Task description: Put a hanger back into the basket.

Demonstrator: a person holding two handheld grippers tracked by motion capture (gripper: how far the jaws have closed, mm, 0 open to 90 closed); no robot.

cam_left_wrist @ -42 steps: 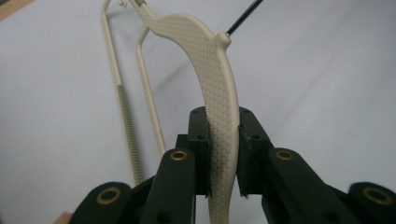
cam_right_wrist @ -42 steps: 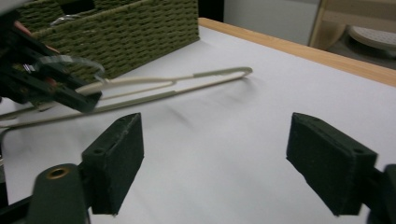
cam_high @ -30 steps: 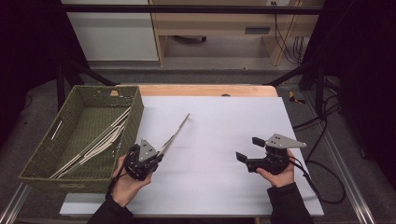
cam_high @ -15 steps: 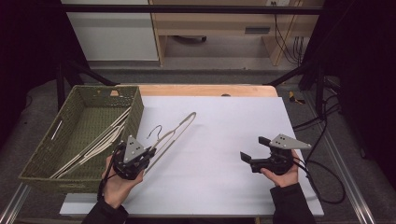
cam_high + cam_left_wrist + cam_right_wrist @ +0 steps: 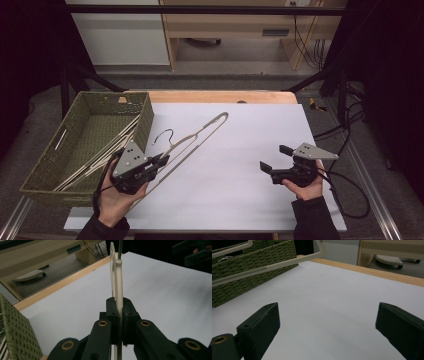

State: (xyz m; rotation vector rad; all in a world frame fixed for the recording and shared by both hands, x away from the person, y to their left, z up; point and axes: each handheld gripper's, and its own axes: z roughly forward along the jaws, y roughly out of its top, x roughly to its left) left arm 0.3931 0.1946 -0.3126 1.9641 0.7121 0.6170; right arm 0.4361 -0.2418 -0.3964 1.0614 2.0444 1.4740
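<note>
A pale clothes hanger [image 5: 200, 135] with a dark wire hook [image 5: 165, 135] hangs tilted above the white table sheet. My left gripper [image 5: 161, 161] is shut on one of its arms, and in the left gripper view the pads [image 5: 112, 312] pinch the thin bar [image 5: 118, 282], which runs straight away from me. My right gripper [image 5: 275, 157] rests low over the right side of the sheet. Its jaws have just been opening, and they stand wide apart [image 5: 327, 322] with nothing between them. The right gripper view has the hanger [image 5: 274, 266] crossing in front of the basket.
A green woven basket [image 5: 144, 120] with several more pale hangers inside stands at the left edge of the table, close to my left hand. The white sheet [image 5: 250, 130] covers the wooden table [image 5: 215, 96]. A cable trails from the right gripper.
My left hand has risen and shifted left toward the basket, lifting the hanger off the sheet and turning it so that its hook shows. The right hand has stayed in place.
</note>
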